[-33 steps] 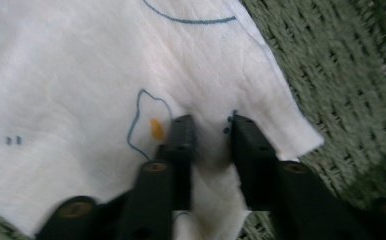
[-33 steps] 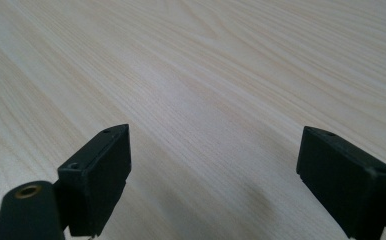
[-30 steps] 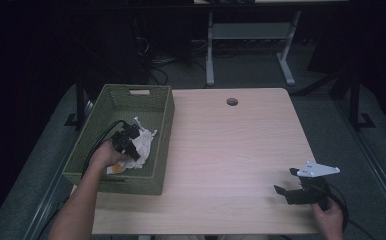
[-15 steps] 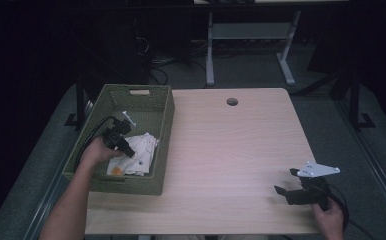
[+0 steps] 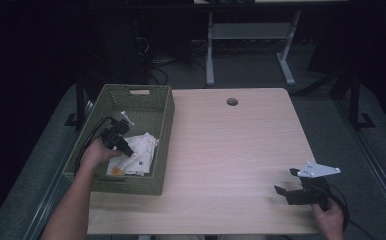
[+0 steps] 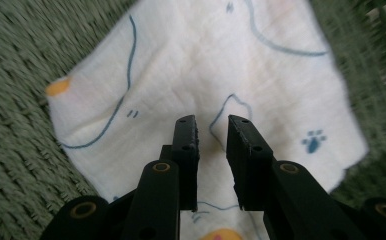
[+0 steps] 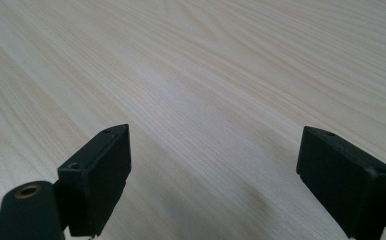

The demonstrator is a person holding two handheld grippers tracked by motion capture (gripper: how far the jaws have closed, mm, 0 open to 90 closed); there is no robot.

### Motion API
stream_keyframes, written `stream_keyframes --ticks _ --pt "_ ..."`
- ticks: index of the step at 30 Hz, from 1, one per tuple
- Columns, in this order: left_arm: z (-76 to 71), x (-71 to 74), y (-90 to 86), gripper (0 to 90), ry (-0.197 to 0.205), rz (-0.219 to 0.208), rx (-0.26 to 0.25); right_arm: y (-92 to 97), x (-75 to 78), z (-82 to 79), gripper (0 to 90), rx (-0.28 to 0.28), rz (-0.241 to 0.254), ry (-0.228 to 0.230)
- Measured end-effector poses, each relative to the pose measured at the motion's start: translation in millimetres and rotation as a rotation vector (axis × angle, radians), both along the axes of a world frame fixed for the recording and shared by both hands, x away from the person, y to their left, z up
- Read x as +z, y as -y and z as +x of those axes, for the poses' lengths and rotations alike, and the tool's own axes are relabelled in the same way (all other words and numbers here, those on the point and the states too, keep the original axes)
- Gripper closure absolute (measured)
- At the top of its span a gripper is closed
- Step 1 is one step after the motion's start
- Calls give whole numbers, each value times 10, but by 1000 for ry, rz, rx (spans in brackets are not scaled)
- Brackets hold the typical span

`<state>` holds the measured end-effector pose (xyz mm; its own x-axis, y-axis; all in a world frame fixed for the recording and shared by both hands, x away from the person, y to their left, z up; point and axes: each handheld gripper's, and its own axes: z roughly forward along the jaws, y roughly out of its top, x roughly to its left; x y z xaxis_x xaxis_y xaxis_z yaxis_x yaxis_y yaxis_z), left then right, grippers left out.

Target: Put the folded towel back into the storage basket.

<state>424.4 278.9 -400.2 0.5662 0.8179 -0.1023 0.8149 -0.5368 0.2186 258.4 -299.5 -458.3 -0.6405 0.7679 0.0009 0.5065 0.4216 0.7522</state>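
Your left gripper point(image 5: 122, 145) is down in the green basket point(image 5: 165, 120), left of frame, right over the white printed cloth point(image 6: 201, 75). Its fingers point(image 6: 186, 145) stand a narrow gap apart; cloth shows between them, not pinched. Looks like the grasp isn't made yet: cloth lies flat on the basket floor. Still to do: close, lift out. Your right gripper point(image 5: 287, 184) sits low right on the bare tabletop point(image 5: 231, 150), fingers wide apart, holding nothing.

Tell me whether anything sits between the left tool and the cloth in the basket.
Nothing visible does. The left tool hangs just above the cloth in the basket, its jaws narrowly parted with only bare fabric between and beyond them.
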Motion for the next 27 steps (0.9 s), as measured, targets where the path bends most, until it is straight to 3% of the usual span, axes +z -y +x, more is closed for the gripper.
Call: stream_keyframes --ticks 9,11,15,16,17,18,20,27 --pt "-118 184 -6 667 62 -48 30 18 10 8 138 13 4 1" --pt "-129 219 -12 659 63 -76 34 20 10 9 138 14 5 2" --pt "-165 303 -36 609 117 -136 58 33 12 20 138 10 12 2" --pt "-180 324 -47 609 145 -163 71 33 12 20 138 10 12 2" --pt "-211 354 -80 604 176 -220 92 37 13 22 138 9 12 3" --pt "-211 354 -80 593 176 -220 92 37 13 22 138 9 12 3" --pt "-248 364 -126 590 192 -310 121 43 20 21 138 10 15 7" --pt "-392 384 -222 553 239 -500 157 41 18 20 138 11 14 6"
